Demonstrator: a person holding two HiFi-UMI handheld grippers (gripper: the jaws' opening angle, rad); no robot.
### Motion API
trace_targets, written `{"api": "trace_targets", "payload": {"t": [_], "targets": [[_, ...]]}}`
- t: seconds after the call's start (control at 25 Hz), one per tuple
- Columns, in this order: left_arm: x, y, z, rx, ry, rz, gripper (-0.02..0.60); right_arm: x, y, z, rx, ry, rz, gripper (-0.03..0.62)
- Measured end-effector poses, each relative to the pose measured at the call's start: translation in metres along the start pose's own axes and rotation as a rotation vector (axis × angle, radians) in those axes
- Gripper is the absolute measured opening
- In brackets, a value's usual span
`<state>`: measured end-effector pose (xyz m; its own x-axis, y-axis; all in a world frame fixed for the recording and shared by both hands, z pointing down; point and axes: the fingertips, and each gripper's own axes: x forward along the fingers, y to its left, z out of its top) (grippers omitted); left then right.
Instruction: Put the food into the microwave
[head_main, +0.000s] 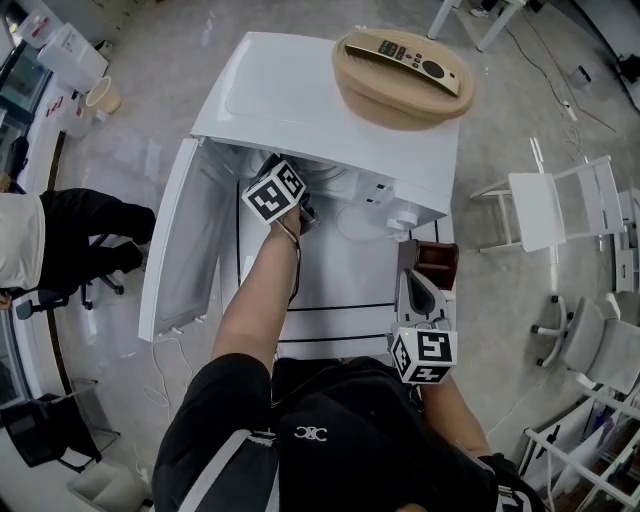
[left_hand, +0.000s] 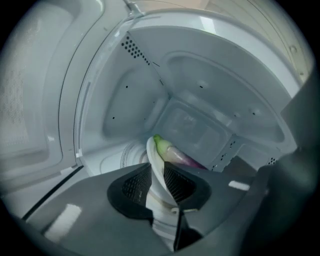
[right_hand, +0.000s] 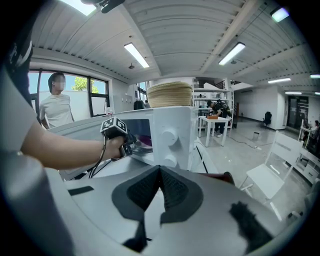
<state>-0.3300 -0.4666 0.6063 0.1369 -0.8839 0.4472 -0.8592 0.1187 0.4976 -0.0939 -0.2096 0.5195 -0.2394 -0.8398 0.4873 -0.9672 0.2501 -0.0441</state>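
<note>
So the plate (left_hand: 152, 150) with the food (left_hand: 175, 154) on it (some green-to-purple veggie, can't tell which) is already inside the white microwave (head_main: 300, 90). The door (head_main: 185, 240) is swung wide open to the left. The left gripper (left_hand: 156, 171) is reached right into the cavity. Its jaws are parted with the plate's rim between them, and the pads look slack on the rim rather than clamped, so I'd call that a loose hold at best.

The right gripper (right_hand: 159, 170) is closed up with nothing in it. It hangs back over the table (head_main: 330, 290) on the knob side of the microwave.

What worries me: from the left gripper view I honestly can't tell if the plate sits flat on the cavity floor. If it's tilted or not fully down, it could drop and clatter, and that round veggie would roll straight off. The other risk is backing out. The rim is between the pads, so a crooked pull could snag it and drag the plate back toward the opening. The cavity is also tight, so a sloppy exit could knock the gripper against the walls or the door frame. And the door needs shutting after, so the arm has to be fully clear first
</note>
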Motion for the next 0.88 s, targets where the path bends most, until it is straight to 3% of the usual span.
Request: {"api": "trace_targets", "payload": {"t": [0.12,0.4,0.6,0.68,0.76,0.88], "targets": [[0.002,0.005,-0.006,0.095,0.019,0.043,0.106,0.000,0.002,-0.001,0.000,0.003,0.009,-0.002],[0.007,0.017,-0.010,0.208,0.037,0.114,0.123,-0.003,-0.005,-0.006,0.002,0.015,0.004,-0.002],[0.005,0.017,-0.006,0.230,0.025,0.121,0.118,-0.006,-0.010,-0.007,0.006,0.010,0.003,-0.002],[-0.001,0.016,-0.005,0.224,0.019,0.116,0.092,-0.007,-0.010,-0.005,0.010,-0.002,0.015,-0.002],[-0.010,0.013,-0.003,0.222,0.006,0.113,0.017,-0.008,-0.008,-0.003,0.013,-0.015,0.029,-0.002],[-0.024,0.005,-0.003,0.249,-0.007,0.086,0.009,-0.008,-0.006,0.000,0.018,-0.027,0.045,-0.002]]}}
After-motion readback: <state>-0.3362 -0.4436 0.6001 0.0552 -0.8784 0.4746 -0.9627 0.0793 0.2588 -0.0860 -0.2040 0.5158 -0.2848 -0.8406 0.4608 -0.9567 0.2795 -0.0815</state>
